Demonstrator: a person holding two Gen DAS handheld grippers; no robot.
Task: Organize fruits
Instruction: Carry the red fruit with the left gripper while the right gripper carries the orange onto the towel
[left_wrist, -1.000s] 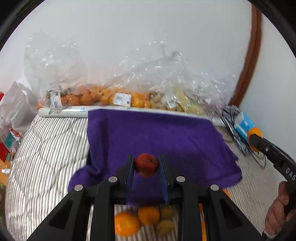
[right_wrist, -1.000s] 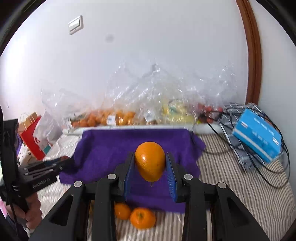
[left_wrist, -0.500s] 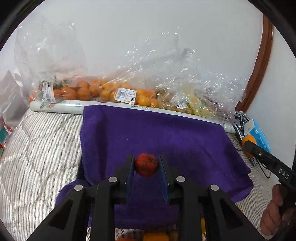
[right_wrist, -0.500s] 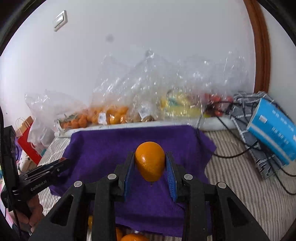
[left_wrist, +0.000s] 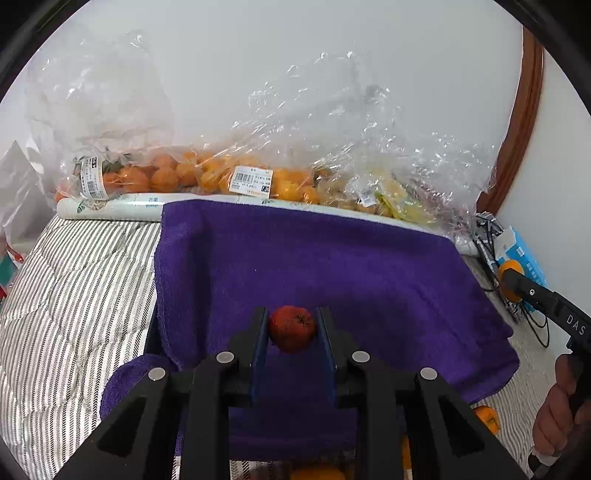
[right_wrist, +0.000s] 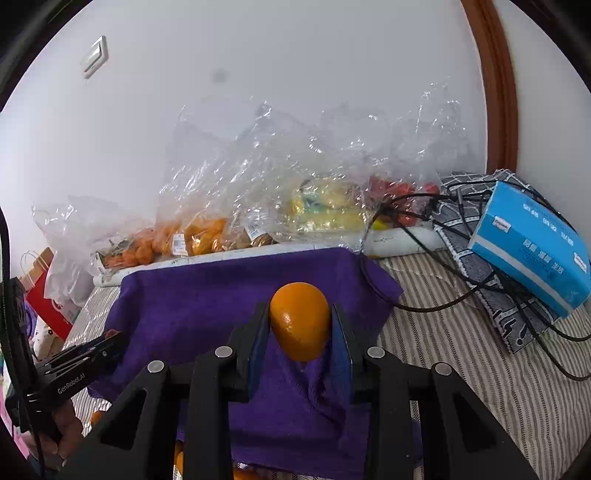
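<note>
Hovering over the purple towel (left_wrist: 332, 266): left gripper (left_wrist: 292, 332) clamping a small red fruit (left_wrist: 291, 328), right gripper (right_wrist: 300, 328) clamping an orange (right_wrist: 300, 319), long axis upright, cloth directly beneath both.

Illumination is soft, even and diffuse; shadows are faint. Clear crinkled plastic bags (left_wrist: 332, 147) show specular glare around 12 o'clock. Fisheye distortion and black vignetting occupy all edges. Focus is sharp.

- A towel (left_wrist: 332, 266) lies on the striped bedcover (left_wrist: 74, 295).
- Behind the towel, bagged fruit (left_wrist: 207, 177) lines the wall.
- Right of the towel, a tissue box (right_wrist: 532, 247) rests on tangled cables (right_wrist: 461, 295).
- Loose oranges (left_wrist: 487, 419) lie just before the towel's front edge.
</note>
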